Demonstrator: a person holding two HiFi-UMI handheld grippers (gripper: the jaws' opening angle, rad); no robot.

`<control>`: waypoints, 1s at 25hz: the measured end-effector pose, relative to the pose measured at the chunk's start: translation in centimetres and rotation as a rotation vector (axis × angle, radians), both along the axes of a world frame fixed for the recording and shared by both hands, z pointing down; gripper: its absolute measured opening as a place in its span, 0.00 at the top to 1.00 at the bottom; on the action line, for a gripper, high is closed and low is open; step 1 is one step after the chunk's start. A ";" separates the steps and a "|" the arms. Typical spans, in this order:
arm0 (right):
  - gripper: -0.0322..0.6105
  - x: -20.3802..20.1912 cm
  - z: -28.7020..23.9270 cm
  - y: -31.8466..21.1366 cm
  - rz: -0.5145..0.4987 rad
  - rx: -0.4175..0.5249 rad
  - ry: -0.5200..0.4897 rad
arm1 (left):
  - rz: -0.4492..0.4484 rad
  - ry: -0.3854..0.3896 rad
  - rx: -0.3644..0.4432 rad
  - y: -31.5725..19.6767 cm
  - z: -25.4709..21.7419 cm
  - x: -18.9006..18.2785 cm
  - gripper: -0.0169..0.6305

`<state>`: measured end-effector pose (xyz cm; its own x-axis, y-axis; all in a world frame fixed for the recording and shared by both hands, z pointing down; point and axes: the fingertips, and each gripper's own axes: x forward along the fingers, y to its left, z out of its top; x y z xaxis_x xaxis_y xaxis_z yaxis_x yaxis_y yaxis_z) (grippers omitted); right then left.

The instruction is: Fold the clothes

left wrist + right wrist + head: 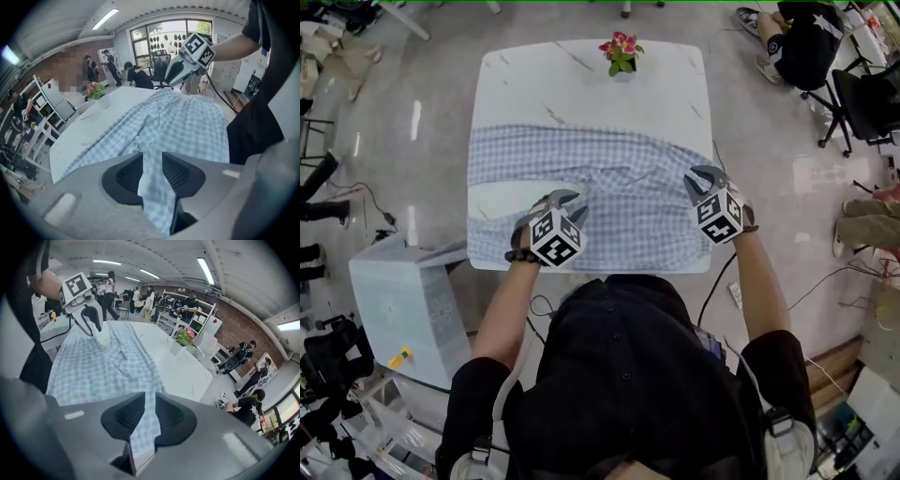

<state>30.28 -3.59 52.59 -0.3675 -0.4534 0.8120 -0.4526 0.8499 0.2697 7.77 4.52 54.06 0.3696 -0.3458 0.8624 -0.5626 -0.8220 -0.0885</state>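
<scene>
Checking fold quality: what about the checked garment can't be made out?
1. Head view: grip spots on the blue-and-white checked fabric garment, covered by the left hand-held gripper and right hand-held gripper.
2. Both gripper views: pinched fabric's end, cut off by each grey gripper body.
3. Garment type: bunched, never shown whole.

No readable text, labels or numbers anywhere.

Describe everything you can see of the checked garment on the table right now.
The checked garment is thin, light blue-and-white woven cloth. It lies wrinkled across the near half of the white table and reaches its near edge. A bare patch of tabletop shows at its left side. The left tongs and right tongs each pinch a raised fold of it.
</scene>
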 end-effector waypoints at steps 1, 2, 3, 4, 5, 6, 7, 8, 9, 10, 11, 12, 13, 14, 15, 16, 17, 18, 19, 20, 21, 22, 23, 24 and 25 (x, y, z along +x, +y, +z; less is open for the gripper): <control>0.84 0.2 0.3 -1.2 -0.018 -0.005 0.001 | -0.008 -0.002 -0.008 -0.8 0.3 0.8 0.76; 0.85 0.4 0.7 -2.2 -0.038 -0.011 0.003 | -0.017 -0.005 -0.016 -1.5 0.6 1.5 0.76; 0.85 0.4 1.1 -3.1 -0.060 -0.016 0.005 | -0.026 -0.010 -0.022 -2.1 1.0 2.1 0.77; 0.86 0.3 1.4 -4.0 -0.083 -0.020 0.005 | -0.034 -0.018 -0.028 -2.5 1.5 2.6 0.77; 0.86 0.0 1.8 -4.7 -0.104 -0.025 0.004 | -0.042 -0.028 -0.036 -2.9 2.0 3.0 0.77; 0.86 -0.3 2.2 -5.5 -0.125 -0.031 0.001 | -0.051 -0.037 -0.045 -3.2 2.4 3.2 0.77; 0.86 -0.8 2.6 -6.1 -0.144 -0.040 -0.005 | -0.059 -0.046 -0.056 -3.4 2.9 3.5 0.77; 0.86 -1.4 2.9 -6.7 -0.162 -0.048 -0.014 | -0.067 -0.051 -0.067 -3.5 3.3 3.7 0.77; 0.86 -2.0 3.2 -7.2 -0.179 -0.055 -0.024 | -0.075 -0.053 -0.078 -3.5 3.7 3.8 0.77; 0.86 -2.8 3.4 -7.6 -0.197 -0.059 -0.034 | -0.086 -0.052 -0.087 -3.5 3.9 4.0 0.77; 0.86 -3.6 3.6 -7.9 -0.215 -0.061 -0.043 | -0.099 -0.051 -0.095 -3.4 4.2 4.0 0.77; 0.86 -4.6 3.8 -8.2 -0.235 -0.063 -0.052 | -0.113 -0.053 -0.100 -3.2 4.4 3.9 0.77; 0.86 -5.7 4.0 -8.4 -0.254 -0.067 -0.061 | -0.126 -0.057 -0.103 -3.1 4.6 3.6 0.77; 0.86 -6.9 4.2 -8.7 -0.272 -0.072 -0.070 | -0.138 -0.060 -0.105 -3.0 4.8 3.4 0.77; 0.86 -8.1 4.4 -9.0 -0.289 -0.075 -0.077 | -0.152 -0.060 -0.106 -3.0 5.0 3.1 0.77; 0.86 -9.2 4.6 -9.3 -0.304 -0.075 -0.082 | -0.169 -0.055 -0.109 -3.0 5.1 2.8 0.77; 0.86 -10.2 4.8 -9.6 -0.317 -0.073 -0.084 | -0.188 -0.049 -0.112 -3.0 5.2 2.5 0.77; 0.87 -11.1 4.9 -9.9 -0.331 -0.071 -0.084 | -0.208 -0.043 -0.116 -3.0 5.4 2.2 0.77; 0.88 -12.0 4.9 -10.1 -0.345 -0.068 -0.083 | -0.226 -0.037 -0.121 -2.9 5.5 2.0 0.77; 0.89 -12.8 5.0 -10.3 -0.359 -0.068 -0.081 | -0.241 -0.031 -0.128 -2.8 5.7 1.8 0.77; 0.89 -13.5 5.0 -10.4 -0.374 -0.071 -0.078 | -0.250 -0.025 -0.133 -2.6 5.8 1.7 0.77; 0.89 -14.2 5.1 -10.4 -0.389 -0.076 -0.075 | -0.255 -0.020 -0.136 -2.4 5.9 1.7 0.77; 0.89 -14.7 5.2 -10.4 -0.403 -0.082 -0.072 | -0.258 -0.015 -0.138 -2.3 6.1 1.6 0.77; 0.89 -15.3 5.4 -10.3 -0.416 -0.088 -0.069 | -0.260 -0.011 -0.139 -2.2 6.2 1.6 0.77; 0.89 -15.7 5.6 -10.3 -0.427 -0.095 -0.068 | -0.263 -0.007 -0.140 -2.1 6.3 1.6 0.77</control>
<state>14.54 -13.85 58.16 -0.5597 -0.1737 0.8103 -0.0696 0.9842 0.1630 9.42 2.41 60.33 0.2773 -0.3063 0.9107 -0.7579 -0.6523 0.0114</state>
